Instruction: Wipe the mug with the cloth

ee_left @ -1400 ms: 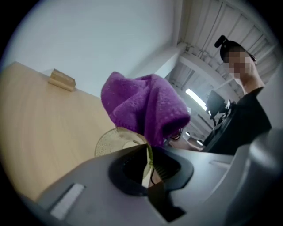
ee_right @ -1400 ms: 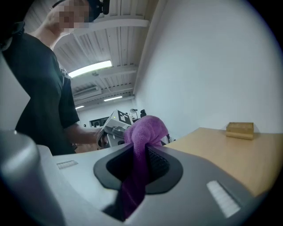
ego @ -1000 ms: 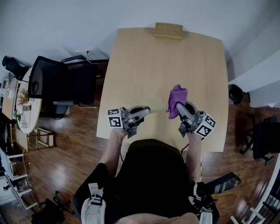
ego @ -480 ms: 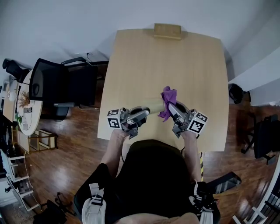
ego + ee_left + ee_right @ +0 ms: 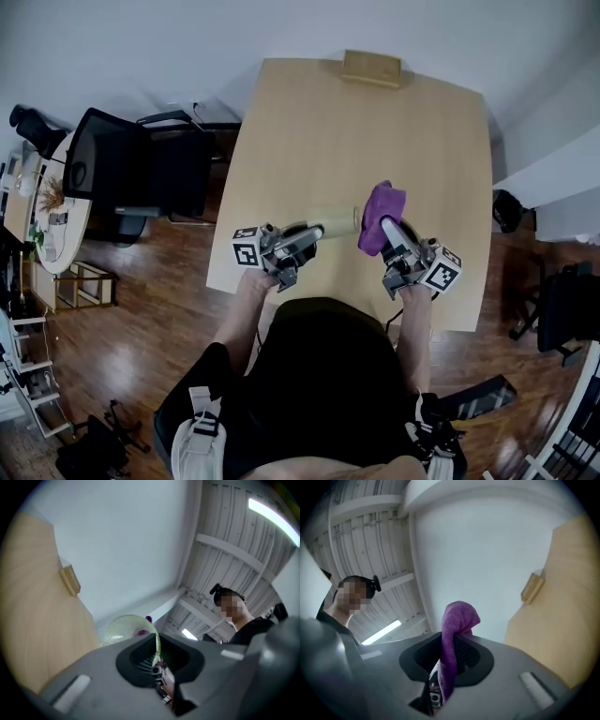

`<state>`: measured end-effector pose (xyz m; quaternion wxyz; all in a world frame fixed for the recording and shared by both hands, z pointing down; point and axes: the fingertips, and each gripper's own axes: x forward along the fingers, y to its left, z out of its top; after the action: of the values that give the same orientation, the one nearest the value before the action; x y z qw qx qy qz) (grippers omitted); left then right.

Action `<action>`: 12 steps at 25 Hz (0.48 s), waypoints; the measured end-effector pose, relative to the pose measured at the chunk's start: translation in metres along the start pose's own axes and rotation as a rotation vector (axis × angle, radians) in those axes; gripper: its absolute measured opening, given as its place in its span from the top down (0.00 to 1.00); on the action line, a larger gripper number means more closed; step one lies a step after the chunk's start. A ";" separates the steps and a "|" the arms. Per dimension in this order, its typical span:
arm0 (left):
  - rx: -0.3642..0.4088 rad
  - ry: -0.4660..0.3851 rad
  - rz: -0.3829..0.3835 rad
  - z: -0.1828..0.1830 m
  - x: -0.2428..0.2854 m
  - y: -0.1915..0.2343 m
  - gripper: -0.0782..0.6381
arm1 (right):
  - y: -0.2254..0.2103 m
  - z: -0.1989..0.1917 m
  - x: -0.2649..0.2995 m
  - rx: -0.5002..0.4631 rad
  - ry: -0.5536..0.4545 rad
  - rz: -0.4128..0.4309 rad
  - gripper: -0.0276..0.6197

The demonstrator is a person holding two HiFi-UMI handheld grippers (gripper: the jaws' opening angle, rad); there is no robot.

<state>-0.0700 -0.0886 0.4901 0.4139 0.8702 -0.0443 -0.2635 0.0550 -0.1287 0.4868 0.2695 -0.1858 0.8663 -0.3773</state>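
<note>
Held above the desk (image 5: 356, 131), my left tool (image 5: 309, 235) is clamped on the wall of the pale green mug (image 5: 336, 221), whose length runs rightward to the purple cloth (image 5: 382, 211) pinched in my right tool (image 5: 387, 231), just at its far end.

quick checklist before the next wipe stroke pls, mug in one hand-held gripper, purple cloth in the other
1. Mug gripped by the left hand-held gripper: ok, jaws closed on its wall.
2. Cloth gripped by the right hand-held gripper: ok, pinched, top flopped over.
3. Cloth touching the mug: cannot tell. They sit side by side in the head view, but contact is not visible.
4. Mug off the table: ok. The left gripper view shows it against the wall, not the tabletop.
5. Wooden block out of the way: ok, at the far edge.
</note>
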 end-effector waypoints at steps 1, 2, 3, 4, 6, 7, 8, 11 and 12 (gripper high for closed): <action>0.001 0.005 0.000 -0.001 0.001 0.000 0.83 | 0.010 -0.001 0.005 -0.028 0.021 0.027 0.86; 0.001 0.008 -0.003 -0.001 0.003 0.000 0.83 | 0.017 -0.005 0.011 -0.058 0.054 0.040 0.86; 0.001 0.009 -0.009 -0.002 0.005 -0.001 0.83 | 0.019 -0.011 0.015 -0.081 0.086 0.040 0.86; 0.000 0.009 -0.016 -0.003 0.007 -0.002 0.83 | 0.018 -0.017 0.017 -0.091 0.105 0.028 0.86; 0.003 0.012 -0.022 -0.006 0.008 -0.004 0.83 | 0.002 -0.025 0.015 -0.064 0.105 -0.019 0.86; 0.006 0.016 -0.014 -0.008 0.008 -0.003 0.83 | -0.011 -0.030 0.011 -0.047 0.109 -0.061 0.86; 0.009 0.021 0.001 -0.010 0.006 0.000 0.83 | -0.025 -0.035 0.006 -0.038 0.123 -0.118 0.86; -0.001 0.006 0.039 -0.009 -0.002 0.008 0.83 | -0.049 -0.038 -0.009 -0.026 0.136 -0.247 0.86; -0.002 -0.003 0.048 -0.008 -0.005 0.010 0.83 | -0.047 -0.031 -0.011 -0.020 0.111 -0.240 0.86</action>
<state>-0.0690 -0.0885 0.5037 0.4209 0.8681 -0.0652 -0.2548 0.0500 -0.1359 0.5437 0.1720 -0.2698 0.8552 -0.4078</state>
